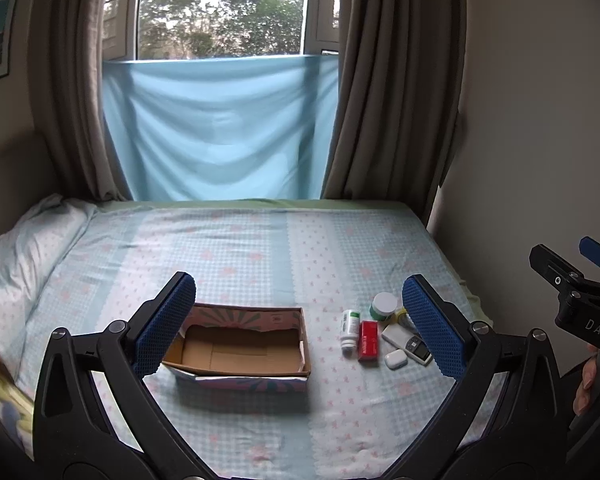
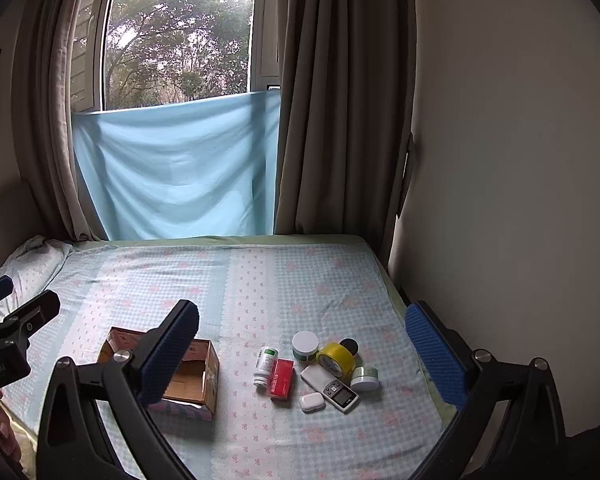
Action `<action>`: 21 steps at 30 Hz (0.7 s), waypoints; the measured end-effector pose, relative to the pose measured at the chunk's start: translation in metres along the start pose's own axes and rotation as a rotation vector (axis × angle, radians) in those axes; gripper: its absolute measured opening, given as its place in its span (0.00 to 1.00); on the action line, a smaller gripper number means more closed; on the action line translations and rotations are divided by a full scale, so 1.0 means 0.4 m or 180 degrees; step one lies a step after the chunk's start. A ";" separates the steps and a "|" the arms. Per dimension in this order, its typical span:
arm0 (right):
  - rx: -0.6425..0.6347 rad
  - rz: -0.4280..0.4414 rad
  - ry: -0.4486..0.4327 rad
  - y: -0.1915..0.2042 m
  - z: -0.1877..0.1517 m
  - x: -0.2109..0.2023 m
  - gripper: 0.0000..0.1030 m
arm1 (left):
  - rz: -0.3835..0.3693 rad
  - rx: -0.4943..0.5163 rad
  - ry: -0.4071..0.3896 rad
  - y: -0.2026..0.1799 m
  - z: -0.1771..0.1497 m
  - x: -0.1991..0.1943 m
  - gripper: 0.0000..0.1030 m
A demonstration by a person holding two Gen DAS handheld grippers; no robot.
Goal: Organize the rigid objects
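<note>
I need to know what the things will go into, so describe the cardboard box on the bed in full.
The cardboard box is a shallow, open-topped rectangle, plain brown inside with a pink and teal printed pattern on its outer walls. Its top looks roughly cut away, leaving a ragged edge on the far wall. Nothing shows inside it. It sits flat on the checked bed sheet, to the left of the cluster of small items and apart from them. Neither claw touches it.

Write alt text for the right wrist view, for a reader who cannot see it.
An open right gripper looks down on a bed holding an empty cardboard box at left and a cluster of small items at right: a white bottle, red box, yellow tape, jars, a white case. Behind are curtains and a window.
</note>
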State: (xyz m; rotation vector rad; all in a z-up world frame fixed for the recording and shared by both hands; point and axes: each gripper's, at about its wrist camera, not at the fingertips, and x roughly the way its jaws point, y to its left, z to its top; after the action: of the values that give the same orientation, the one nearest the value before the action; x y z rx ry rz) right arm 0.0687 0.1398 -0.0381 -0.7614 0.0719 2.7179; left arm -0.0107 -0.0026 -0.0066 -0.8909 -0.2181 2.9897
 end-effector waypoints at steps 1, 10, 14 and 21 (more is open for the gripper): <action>0.0002 0.0003 -0.0001 0.000 0.002 0.000 1.00 | -0.0007 -0.0006 0.0010 0.000 0.001 0.003 1.00; -0.0007 -0.0025 0.0004 0.006 0.028 0.016 1.00 | -0.0110 0.0011 0.0095 0.008 0.020 0.037 1.00; 0.0012 -0.0097 0.0032 0.011 0.032 0.030 1.00 | -0.0154 0.0025 0.0221 0.020 0.027 0.078 1.00; 0.0085 -0.0240 0.0218 -0.052 0.052 0.114 1.00 | -0.0288 0.0016 0.0567 0.003 0.037 0.222 1.00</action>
State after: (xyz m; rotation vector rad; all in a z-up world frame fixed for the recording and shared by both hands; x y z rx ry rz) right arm 0.0282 0.1755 -0.0429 -0.8324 0.0930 2.6146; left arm -0.0934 -0.0011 -0.0429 -1.1076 -0.2402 2.8069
